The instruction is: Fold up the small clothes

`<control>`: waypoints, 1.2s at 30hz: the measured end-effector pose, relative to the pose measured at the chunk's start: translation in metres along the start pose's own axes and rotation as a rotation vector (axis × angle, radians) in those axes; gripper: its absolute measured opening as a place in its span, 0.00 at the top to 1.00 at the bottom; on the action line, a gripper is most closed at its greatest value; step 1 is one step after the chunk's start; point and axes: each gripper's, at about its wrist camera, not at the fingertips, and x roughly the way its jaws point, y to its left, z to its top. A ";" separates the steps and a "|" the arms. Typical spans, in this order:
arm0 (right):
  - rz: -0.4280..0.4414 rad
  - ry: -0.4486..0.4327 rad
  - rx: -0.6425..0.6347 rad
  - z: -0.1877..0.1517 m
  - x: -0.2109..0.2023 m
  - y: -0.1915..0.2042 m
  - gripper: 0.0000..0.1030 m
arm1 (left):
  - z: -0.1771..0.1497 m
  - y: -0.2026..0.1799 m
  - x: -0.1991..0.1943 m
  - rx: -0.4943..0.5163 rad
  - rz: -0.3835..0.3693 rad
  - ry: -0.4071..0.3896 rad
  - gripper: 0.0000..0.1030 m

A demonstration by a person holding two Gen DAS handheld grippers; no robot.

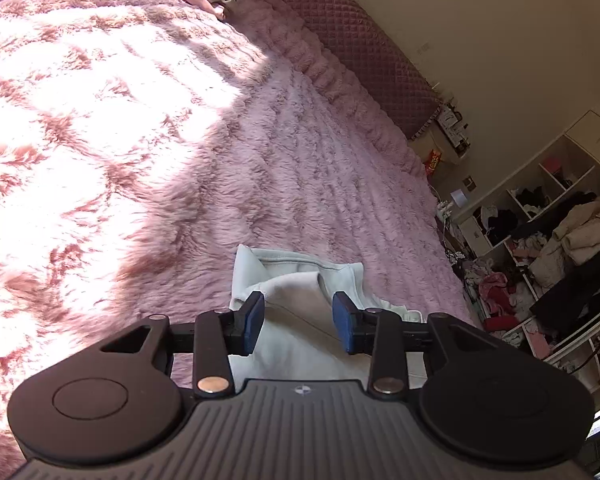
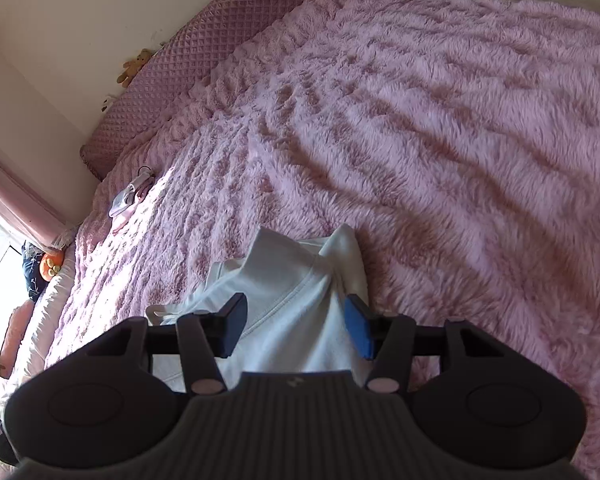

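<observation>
Lying below both parted grippers (image 1: 298, 324) (image 2: 296, 330): white garment (image 1: 296, 280).

Pale grey garment (image 1: 300, 320), rumpled, on bed

Garment (image 1: 300, 320) on blanket (image 1: 300, 160)

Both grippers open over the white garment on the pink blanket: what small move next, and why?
Probably lower both and pinch an edge. The left gripper and right gripper stand open above the garment, gripping nothing, and it lies rumpled, not yet folded flat.
</observation>
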 end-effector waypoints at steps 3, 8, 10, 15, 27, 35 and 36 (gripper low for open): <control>-0.013 -0.006 -0.088 -0.022 -0.040 -0.007 0.51 | -0.020 0.006 -0.038 -0.021 -0.032 0.004 0.55; -0.024 0.028 -0.212 -0.061 -0.081 -0.021 0.51 | -0.073 0.013 -0.075 -0.010 -0.025 0.047 0.54; -0.029 0.050 -0.222 -0.073 -0.085 -0.026 0.50 | -0.088 0.018 -0.079 -0.019 0.000 0.065 0.54; -0.074 0.057 -0.224 -0.086 -0.080 -0.032 0.50 | -0.098 0.025 -0.073 -0.060 0.006 0.078 0.54; -0.022 0.072 -0.153 -0.090 -0.065 -0.030 0.38 | -0.106 0.023 -0.059 -0.068 -0.065 0.073 0.53; -0.037 0.115 -0.199 -0.092 -0.056 -0.019 0.97 | -0.108 0.023 -0.056 -0.030 0.045 0.062 0.97; -0.036 0.107 -0.196 -0.091 -0.058 -0.019 0.98 | -0.108 0.024 -0.057 -0.051 0.041 0.050 0.97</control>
